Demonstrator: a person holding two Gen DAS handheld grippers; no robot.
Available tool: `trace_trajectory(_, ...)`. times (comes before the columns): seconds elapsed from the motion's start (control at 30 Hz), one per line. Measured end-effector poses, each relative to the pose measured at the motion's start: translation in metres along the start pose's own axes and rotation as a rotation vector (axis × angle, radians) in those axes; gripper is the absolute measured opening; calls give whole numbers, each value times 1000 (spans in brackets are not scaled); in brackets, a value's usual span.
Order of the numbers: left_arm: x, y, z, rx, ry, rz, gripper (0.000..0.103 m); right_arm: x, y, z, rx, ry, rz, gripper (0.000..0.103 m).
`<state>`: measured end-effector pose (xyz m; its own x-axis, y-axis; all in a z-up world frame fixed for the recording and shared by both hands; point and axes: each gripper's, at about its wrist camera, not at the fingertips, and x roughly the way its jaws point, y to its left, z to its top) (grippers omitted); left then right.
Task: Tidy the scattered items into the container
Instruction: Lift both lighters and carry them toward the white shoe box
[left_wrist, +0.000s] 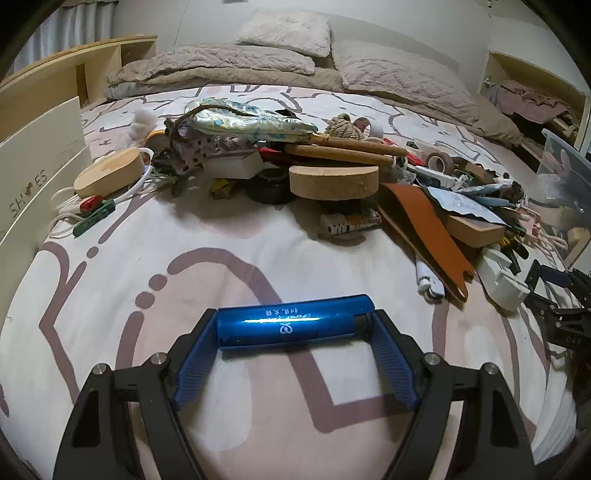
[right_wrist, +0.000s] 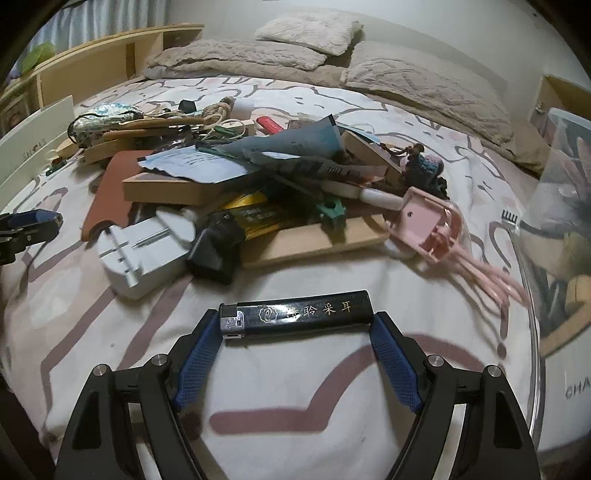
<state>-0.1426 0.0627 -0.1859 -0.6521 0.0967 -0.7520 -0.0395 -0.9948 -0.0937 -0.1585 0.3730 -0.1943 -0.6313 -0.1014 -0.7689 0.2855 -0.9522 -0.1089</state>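
In the left wrist view my left gripper (left_wrist: 294, 325) is shut on a shiny blue lighter (left_wrist: 291, 322), held crosswise by its two ends above the patterned bed sheet. In the right wrist view my right gripper (right_wrist: 295, 319) is shut on a black lighter (right_wrist: 301, 312) with gold characters, also gripped end to end. A pile of scattered items (left_wrist: 332, 170) lies on the bed ahead of both grippers. The clear plastic container (right_wrist: 561, 229) stands at the right edge, with several things inside. The right gripper's black frame (left_wrist: 561, 295) shows at the right of the left wrist view.
The pile (right_wrist: 240, 192) holds a round cork block (left_wrist: 334, 181), wooden boards, a brown leather piece (left_wrist: 424, 218), papers, a pink clip hanger (right_wrist: 432, 225) and a white plastic part (right_wrist: 140, 254). Pillows and a beige duvet (left_wrist: 258, 62) lie behind. A white box (left_wrist: 33, 166) stands at the left.
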Motion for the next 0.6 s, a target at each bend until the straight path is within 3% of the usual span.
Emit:
trace_trajectory(0.23,-10,6,-2,-13,0,-14,81,-18,22,-10,-36,-43,-67,82)
trace_trajectory(0.6,-26,18,0,-29,-12,-28,81,-33,22,-26,84,-14,-42,82)
